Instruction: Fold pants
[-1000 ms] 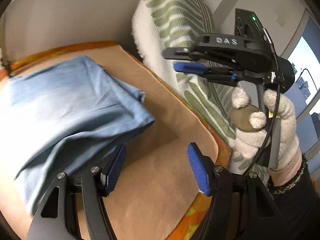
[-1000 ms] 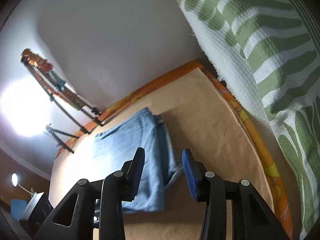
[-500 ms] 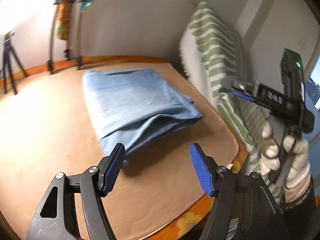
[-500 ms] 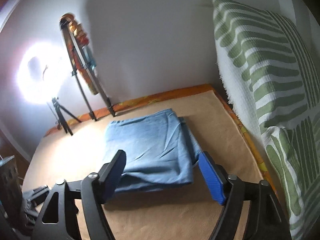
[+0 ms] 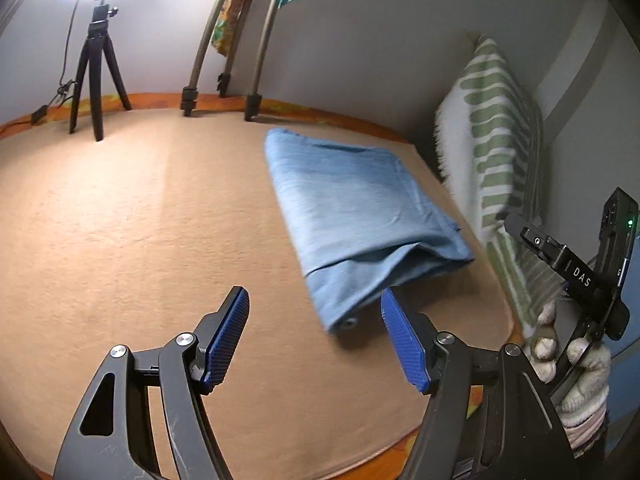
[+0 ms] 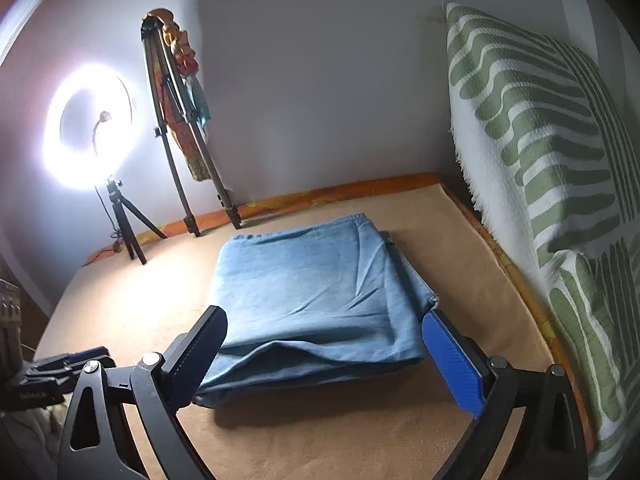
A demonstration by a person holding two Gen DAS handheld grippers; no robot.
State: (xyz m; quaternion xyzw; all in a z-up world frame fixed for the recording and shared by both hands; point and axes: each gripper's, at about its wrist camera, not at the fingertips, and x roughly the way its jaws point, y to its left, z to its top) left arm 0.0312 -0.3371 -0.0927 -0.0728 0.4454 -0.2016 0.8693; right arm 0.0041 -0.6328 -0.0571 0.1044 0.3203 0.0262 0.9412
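Pants [image 6: 316, 300] lay folded on the bed [image 5: 140, 240] beside the pillow [image 6: 560, 160]. Left tongs [image 5: 314, 336] spread, empty; right tongs [image 6: 324, 360] just opened wide (nothing pinched), pants beyond them.

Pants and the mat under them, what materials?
Pants: light blue woven cloth, likely thin denim or cotton; matte, soft creases, a metal button at one corner. Mat: tan, fuzzy, felt-like or short-pile fabric; matte, no sheen.

Pants [image 6: 316, 300] — plain light blue. Blanket [image 5: 140, 240] tan, its border [image 6: 340, 192] orange with yellow blooms. Pillow [image 6: 552, 152] — white with green stripes. Gripper pads [image 5: 404, 344] blue on black; glove [image 5: 580, 368] off-white.
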